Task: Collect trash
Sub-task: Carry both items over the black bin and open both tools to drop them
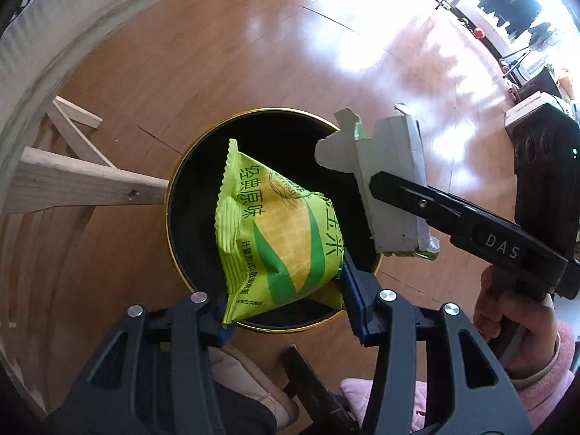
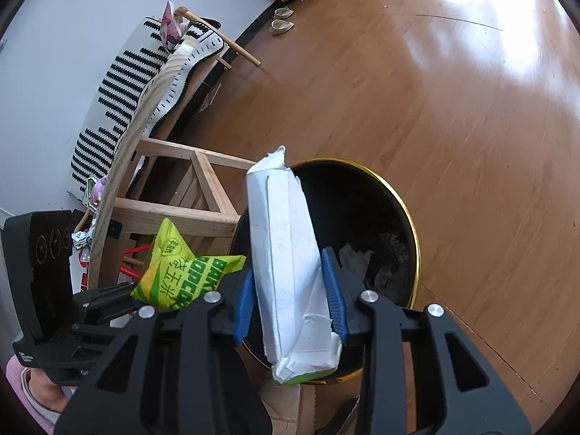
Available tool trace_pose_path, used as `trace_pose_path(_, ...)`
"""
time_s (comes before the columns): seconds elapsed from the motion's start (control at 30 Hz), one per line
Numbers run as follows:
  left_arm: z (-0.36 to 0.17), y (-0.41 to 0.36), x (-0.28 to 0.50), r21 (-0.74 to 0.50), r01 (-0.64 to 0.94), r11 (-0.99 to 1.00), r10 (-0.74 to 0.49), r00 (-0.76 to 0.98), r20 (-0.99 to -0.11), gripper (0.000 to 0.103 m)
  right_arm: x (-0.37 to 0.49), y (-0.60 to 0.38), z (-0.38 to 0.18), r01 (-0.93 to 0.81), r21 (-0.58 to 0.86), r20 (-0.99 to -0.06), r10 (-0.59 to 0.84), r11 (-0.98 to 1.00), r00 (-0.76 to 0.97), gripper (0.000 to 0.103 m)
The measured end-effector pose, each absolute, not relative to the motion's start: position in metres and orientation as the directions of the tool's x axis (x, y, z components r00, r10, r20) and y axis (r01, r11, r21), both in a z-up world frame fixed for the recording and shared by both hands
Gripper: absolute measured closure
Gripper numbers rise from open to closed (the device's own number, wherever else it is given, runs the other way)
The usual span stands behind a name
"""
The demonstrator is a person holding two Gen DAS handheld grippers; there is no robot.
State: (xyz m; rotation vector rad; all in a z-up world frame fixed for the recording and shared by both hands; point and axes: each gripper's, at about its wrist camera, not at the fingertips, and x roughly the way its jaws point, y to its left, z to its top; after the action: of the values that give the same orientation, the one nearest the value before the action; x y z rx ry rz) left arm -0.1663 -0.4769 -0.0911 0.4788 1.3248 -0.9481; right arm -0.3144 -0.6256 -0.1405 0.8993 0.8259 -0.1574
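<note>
My left gripper [image 1: 286, 311] is shut on a green and yellow snack bag [image 1: 275, 232] and holds it over the round black bin with a gold rim [image 1: 174, 188]. My right gripper [image 2: 290, 301] is shut on a flattened white carton [image 2: 290, 264] and holds it above the bin's near rim [image 2: 415, 232]. In the left wrist view the carton [image 1: 391, 181] hangs at the bin's right edge in the right gripper [image 1: 384, 185]. In the right wrist view the snack bag [image 2: 181, 275] sits to the left, held by the left gripper [image 2: 134, 297]. Crumpled paper [image 2: 362, 257] lies inside the bin.
A wooden table frame [image 1: 83, 185] stands left of the bin, its legs [image 2: 203, 195] close to the rim. A striped cloth [image 2: 159, 83] drapes over furniture by the white wall. The wooden floor [image 2: 453, 108] spreads to the right. Slippers [image 2: 281, 25] lie far back.
</note>
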Motion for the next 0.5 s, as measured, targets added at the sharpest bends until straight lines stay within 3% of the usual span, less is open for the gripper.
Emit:
trace_pose_path(0.07, -0.089, -0.477, -0.166, -0.223, 0.802, 0.555, -0.319, -0.042, -0.947, 0.055, -0.310, -0.624, -0.140, 0.455, 0.627, -0.701, 0.205, 0.632, 0.683, 0.067)
trace_pose_path(0.13, -0.088, -0.480, -0.169, -0.237, 0.796, 0.557, -0.324, -0.054, -0.945, 0.043, -0.309, -0.623, -0.138, 0.460, 0.635, -0.697, 0.204, 0.621, 0.687, 0.055)
trace_pose_path(0.17, -0.086, -0.480, -0.172, -0.247, 0.792, 0.559, -0.328, -0.063, -0.943, 0.020, -0.310, -0.625, -0.136, 0.462, 0.652, -0.686, 0.208, 0.602, 0.697, 0.044)
trace_pose_path(0.2, -0.083, -0.480, -0.175, -0.249, 0.790, 0.560, -0.334, -0.060, -0.941, 0.006, -0.309, -0.626, -0.136, 0.470, 0.662, -0.682, 0.209, 0.584, 0.701, 0.018)
trace_pose_path(0.23, -0.079, -0.479, -0.179, -0.246, 0.796, 0.554, -0.347, -0.048, -0.937, 0.006, -0.310, -0.628, -0.133, 0.485, 0.666, -0.681, 0.198, 0.567, 0.705, 0.011)
trace_pose_path(0.4, -0.051, -0.473, -0.191, -0.185, 0.852, 0.490, -0.398, 0.030, -0.917, 0.006, -0.318, -0.636, -0.114, 0.547, 0.626, -0.695, 0.079, 0.556, 0.715, 0.009)
trace_pose_path(0.5, 0.004, -0.453, -0.188, -0.199, 0.858, 0.474, -0.547, 0.110, -0.830, 0.006, -0.320, -0.635, -0.099, 0.680, 0.454, -0.779, -0.114, 0.576, 0.617, 0.007)
